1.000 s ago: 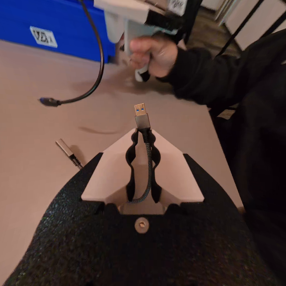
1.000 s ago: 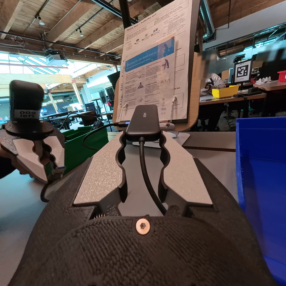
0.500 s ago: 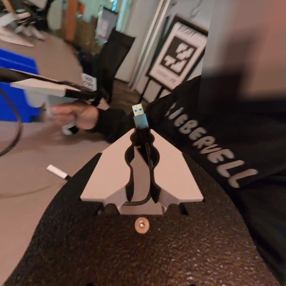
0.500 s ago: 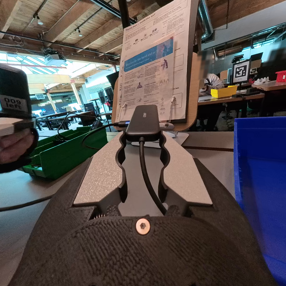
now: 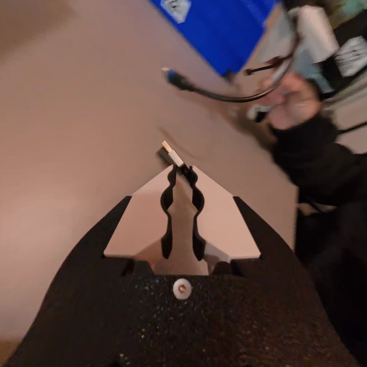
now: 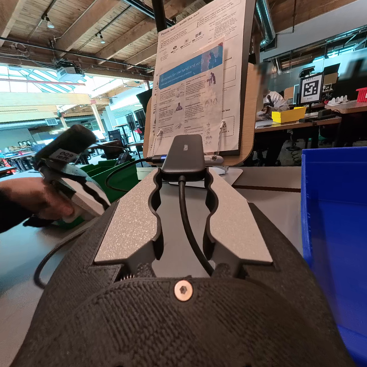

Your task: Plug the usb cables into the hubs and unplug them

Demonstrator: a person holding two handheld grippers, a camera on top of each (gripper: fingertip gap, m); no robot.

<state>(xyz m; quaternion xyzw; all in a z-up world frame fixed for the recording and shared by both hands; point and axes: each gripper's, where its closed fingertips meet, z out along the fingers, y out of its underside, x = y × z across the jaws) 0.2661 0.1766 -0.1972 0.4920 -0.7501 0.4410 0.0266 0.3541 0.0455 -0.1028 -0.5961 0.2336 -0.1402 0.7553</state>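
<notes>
My left gripper (image 5: 181, 167) points down at the tan table (image 5: 79, 119). It is shut on a braided usb cable just behind its silver plug (image 5: 172, 155). The plug tilts up and left, close above the table, in a blurred frame. My right gripper (image 6: 183, 174) is shut on a black hub (image 6: 183, 156) and holds it level. The hub's own cable (image 6: 185, 214) runs back between the fingers. A black plug with a blue ring (image 6: 158, 158) sits in the hub's left side. The left gripper also shows in the right wrist view (image 6: 65, 158).
A blue bin (image 6: 337, 218) stands close on the right of the right gripper and also shows in the left wrist view (image 5: 208, 29). A green bin (image 6: 119, 178) and a document stand (image 6: 198, 89) lie ahead. A loose black cable end (image 5: 174, 78) hangs by the right gripper's hand (image 5: 288, 103).
My left gripper swung up toward the person, then back down to the table; the plug now tilts left instead of standing straight. The right gripper with the hub has stayed still.
</notes>
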